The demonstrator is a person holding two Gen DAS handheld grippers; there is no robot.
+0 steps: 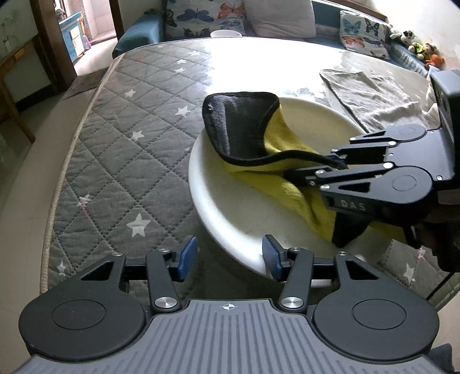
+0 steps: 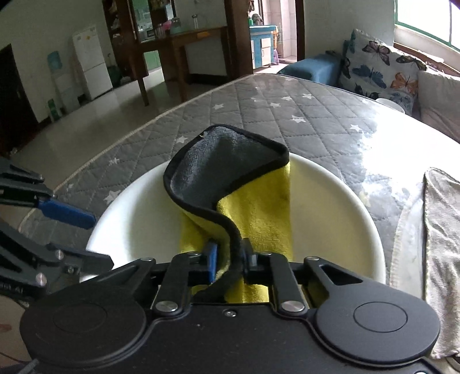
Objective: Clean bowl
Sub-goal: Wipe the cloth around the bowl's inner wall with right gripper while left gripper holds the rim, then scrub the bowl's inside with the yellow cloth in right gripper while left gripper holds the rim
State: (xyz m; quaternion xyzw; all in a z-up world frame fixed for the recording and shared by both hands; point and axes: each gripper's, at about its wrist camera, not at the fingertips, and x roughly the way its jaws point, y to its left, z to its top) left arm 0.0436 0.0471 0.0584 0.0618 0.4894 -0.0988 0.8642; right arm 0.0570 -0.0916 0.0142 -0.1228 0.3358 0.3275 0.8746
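one bowl, one cloth, two grippers

one big white bowl (image 1: 230, 218) sits on the grey quilted star-print table cover (image 1: 115, 143), toward the near edge. lying in it is a cloth (image 2: 258, 207) that's yellow on one side and grey on the other with black trim, the far end folded over so the grey side faces up and sticks past the bowl's far rim.

the right gripper (image 2: 228, 256) has its jaws pinched on the near end of the cloth, black trim running right between the blue pads, just above the bowl's near side. in the left wrist view it comes in from the right, over the bowl.

the left gripper (image 1: 230, 254) is at the bowl's rim with jaws spread wide, one blue pad outside the rim and one over the inside, can't tell if either touches.

off to the right of the bowl a grey towel (image 1: 371, 97) lies flat on the table. behind the table there's a blue sofa (image 1: 138, 28) with butterfly cushions (image 1: 205, 17).
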